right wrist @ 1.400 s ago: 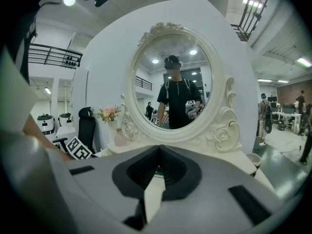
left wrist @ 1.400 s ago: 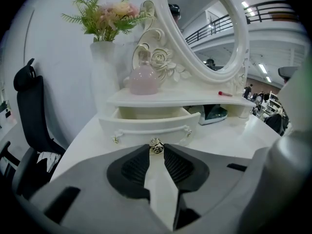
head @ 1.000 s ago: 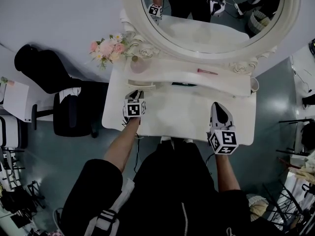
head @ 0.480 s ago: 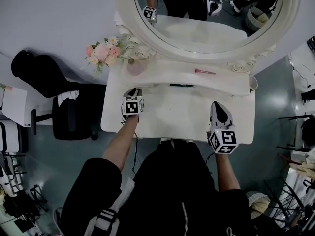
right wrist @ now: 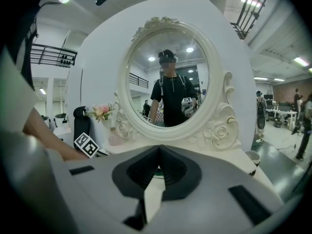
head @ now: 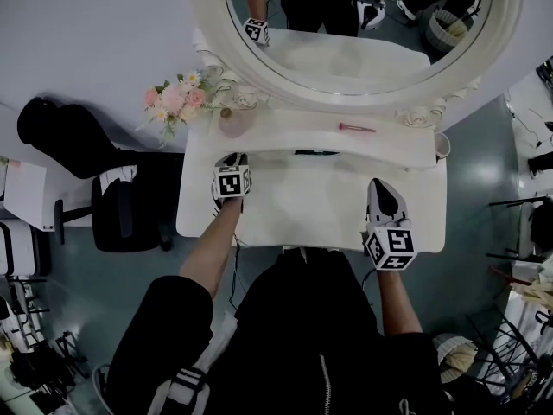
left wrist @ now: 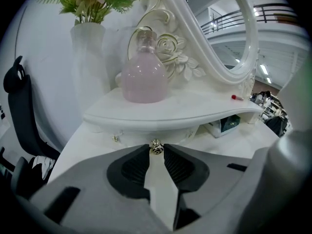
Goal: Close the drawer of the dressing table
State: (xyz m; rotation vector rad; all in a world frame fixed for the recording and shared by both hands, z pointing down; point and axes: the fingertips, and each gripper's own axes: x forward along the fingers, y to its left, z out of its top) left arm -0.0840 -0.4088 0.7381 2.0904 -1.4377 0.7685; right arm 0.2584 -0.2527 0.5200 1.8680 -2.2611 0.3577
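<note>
The white dressing table (head: 302, 210) has a raised shelf (head: 346, 143) under an oval mirror (head: 346, 24). My left gripper (head: 232, 157) reaches to the shelf's left end. In the left gripper view its jaws are shut on the drawer's small metal knob (left wrist: 156, 147). The white drawer front (left wrist: 141, 135) lies just behind the knob, tucked under the shelf edge (left wrist: 170, 115). From above the drawer is hidden under the shelf. My right gripper (head: 378, 184) hovers over the right of the tabletop. Its jaws (right wrist: 159, 150) are shut on nothing.
A pink bottle (head: 233, 121) and a vase of flowers (head: 173, 100) stand at the shelf's left end. A red stick (head: 356, 129) lies on the shelf and a dark box (head: 315, 153) sits beneath it. A black chair (head: 130, 210) stands left of the table, a cup (head: 444, 148) at its right.
My left gripper has moved toward the mirror with the knob in its jaws. The drawer, which stuck out from under the shelf, has slid in. The right gripper has stayed put.
</note>
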